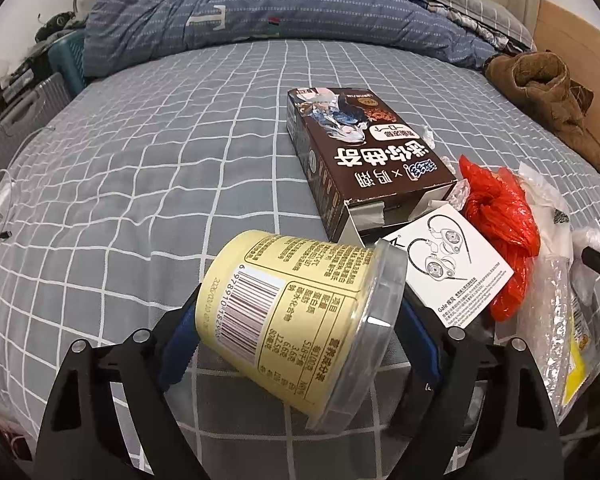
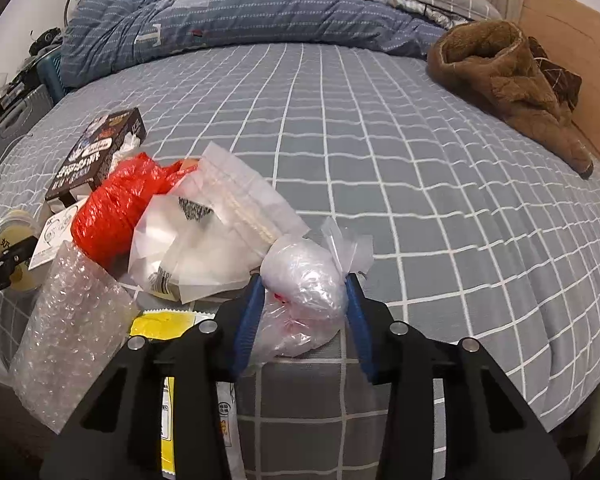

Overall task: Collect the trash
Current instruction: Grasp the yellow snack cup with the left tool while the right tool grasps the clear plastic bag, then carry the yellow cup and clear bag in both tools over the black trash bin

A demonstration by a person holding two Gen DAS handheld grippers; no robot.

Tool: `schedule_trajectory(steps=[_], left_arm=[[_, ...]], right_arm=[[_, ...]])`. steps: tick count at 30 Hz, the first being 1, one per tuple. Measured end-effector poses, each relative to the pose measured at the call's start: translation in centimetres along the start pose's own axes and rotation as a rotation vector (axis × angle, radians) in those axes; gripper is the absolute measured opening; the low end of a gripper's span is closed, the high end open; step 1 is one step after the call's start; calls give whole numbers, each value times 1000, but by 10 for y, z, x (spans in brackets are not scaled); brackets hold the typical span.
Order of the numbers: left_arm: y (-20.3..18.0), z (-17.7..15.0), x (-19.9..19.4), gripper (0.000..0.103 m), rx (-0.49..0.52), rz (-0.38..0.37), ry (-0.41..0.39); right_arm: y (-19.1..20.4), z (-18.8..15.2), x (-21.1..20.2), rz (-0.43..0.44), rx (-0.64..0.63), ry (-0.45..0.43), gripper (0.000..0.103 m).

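My left gripper (image 1: 296,312) is shut on a pale yellow plastic cup (image 1: 296,320) with a clear lid, held tilted just above the bed. My right gripper (image 2: 304,284) is shut on a knotted clear plastic bag (image 2: 304,292) at the bed's near edge. Between them lies a trash pile: a brown snack box (image 1: 364,160), a white earphone card (image 1: 456,268), a crumpled red bag (image 1: 496,224), clear zip bags (image 2: 212,236), bubble wrap (image 2: 72,328) and a yellow wrapper (image 2: 164,326). The cup and left gripper show at the far left of the right wrist view (image 2: 12,252).
The bed (image 2: 420,184) has a grey checked sheet. A rolled blue duvet (image 1: 240,12) lies at the far end. A brown fleece garment (image 2: 504,76) lies at the right by a wooden board. Boxes and a cable sit off the left side.
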State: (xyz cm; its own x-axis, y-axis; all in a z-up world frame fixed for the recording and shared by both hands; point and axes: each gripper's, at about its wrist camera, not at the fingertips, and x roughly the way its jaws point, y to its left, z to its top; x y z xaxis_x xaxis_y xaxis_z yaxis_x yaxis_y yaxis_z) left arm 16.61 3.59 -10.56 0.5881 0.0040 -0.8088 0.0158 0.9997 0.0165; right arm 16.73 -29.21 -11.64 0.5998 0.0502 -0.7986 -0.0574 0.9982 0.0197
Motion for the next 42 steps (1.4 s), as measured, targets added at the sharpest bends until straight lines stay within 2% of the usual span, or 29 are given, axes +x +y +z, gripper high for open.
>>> schedule_trajectory(steps=[5,10,16,17,21,30,42], left_arm=[[-3,0,-10,80,-5,4,-19],[-4,-3,-3,80,-2,13,-10],[-4,-6,11,85,-6,17,6],[-3,-7,13,80,-10,15,15],[-3,-7,8,77,-23,-2,5],[-9,-5,-29,75,-36,14,-60],[-17,-26,-86,74,-67,18,-129]], right_arm=[[0,4,-12,0,9,-35,39],[4,5,-16,4,-4,-47,39],[7,4,-18,12,-15,-49,39],[7,4,-18,13,-16,-49,39],[6,5,-20,17,-14,-55,39],[12,4,-38,22,-15,-92,40],[25,-15,-86,27,-17,-151,40]])
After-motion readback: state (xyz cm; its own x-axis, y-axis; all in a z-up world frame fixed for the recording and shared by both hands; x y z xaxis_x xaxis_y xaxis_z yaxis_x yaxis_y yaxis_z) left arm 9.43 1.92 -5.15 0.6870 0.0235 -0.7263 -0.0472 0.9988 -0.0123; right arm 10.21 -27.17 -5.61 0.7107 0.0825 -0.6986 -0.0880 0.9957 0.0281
